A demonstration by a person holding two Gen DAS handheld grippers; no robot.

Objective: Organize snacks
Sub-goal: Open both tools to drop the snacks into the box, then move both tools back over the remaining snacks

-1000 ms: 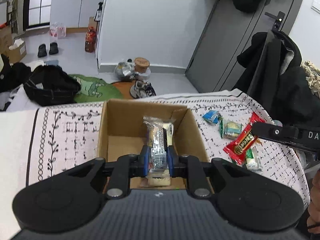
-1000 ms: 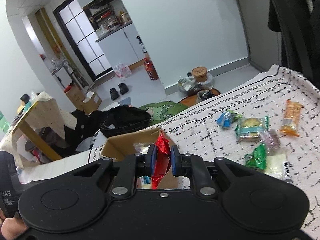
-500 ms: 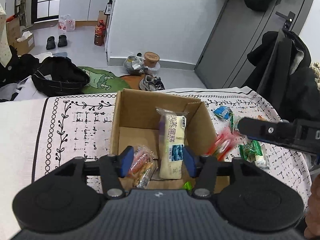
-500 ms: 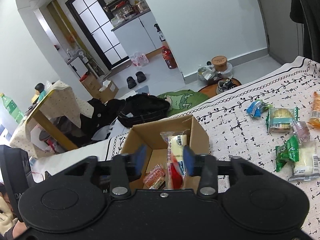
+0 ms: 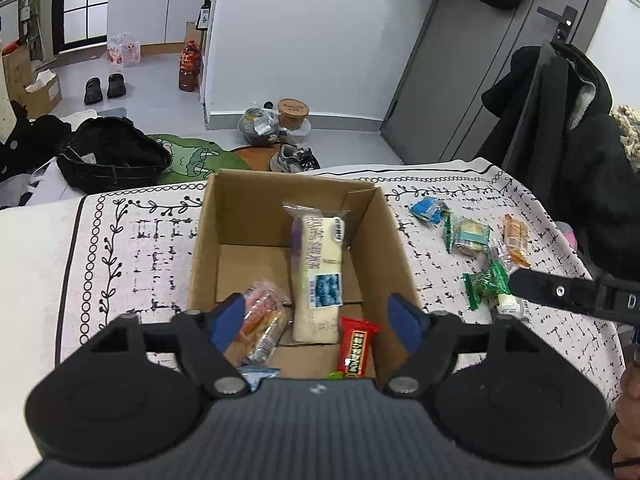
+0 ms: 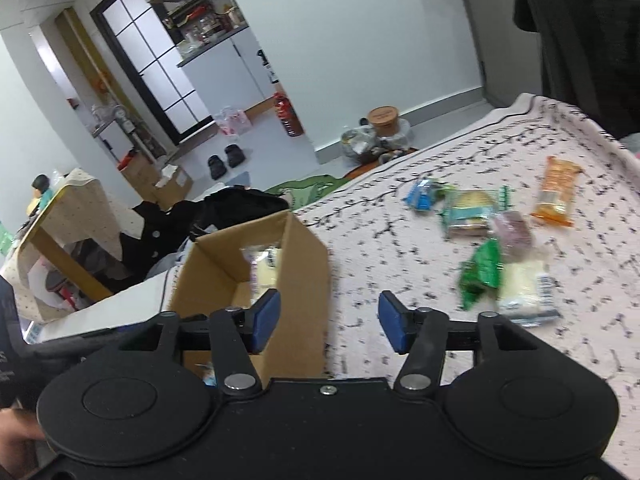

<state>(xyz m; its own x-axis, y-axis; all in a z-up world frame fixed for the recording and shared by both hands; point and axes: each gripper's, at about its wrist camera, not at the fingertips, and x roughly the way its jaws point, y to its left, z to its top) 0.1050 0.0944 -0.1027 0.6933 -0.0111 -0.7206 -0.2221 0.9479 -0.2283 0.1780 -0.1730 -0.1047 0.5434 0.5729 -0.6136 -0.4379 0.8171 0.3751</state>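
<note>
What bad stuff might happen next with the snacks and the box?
1. The long white snack leans up against the box wall, so it might flop onto the red bar when more snacks drop in.
2. The green packet lies partly over the white packet, so the right gripper, its jaws opening with nothing between them, might pinch both.

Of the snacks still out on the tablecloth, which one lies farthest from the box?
The orange packet, alone at the far right of the cluster. The blue and green packets and the rest all lie closer to the cardboard box.
</note>
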